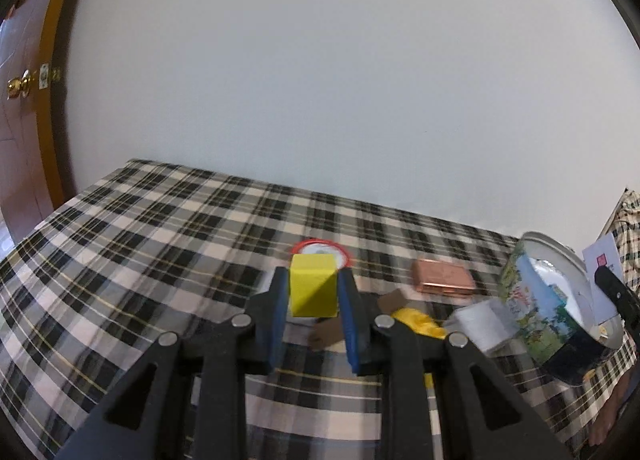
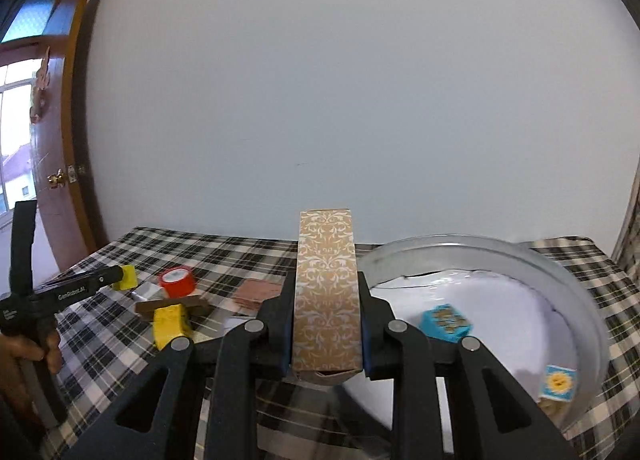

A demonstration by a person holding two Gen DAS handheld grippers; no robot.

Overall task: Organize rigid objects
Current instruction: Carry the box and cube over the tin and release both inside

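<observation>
My left gripper is shut on a yellow cube and holds it above the plaid table; it also shows in the right wrist view at the left. My right gripper is shut on a tall tan box with a white floral pattern, held upright at the left rim of a round metal tin. The tin holds a blue cube and a cube with a sun face. In the left wrist view the tin stands at the right.
On the plaid tablecloth lie a red tape roll, a copper-coloured flat box, a brown stick, a yellow block and a grey roll. A white wall stands behind the table, a door at the left.
</observation>
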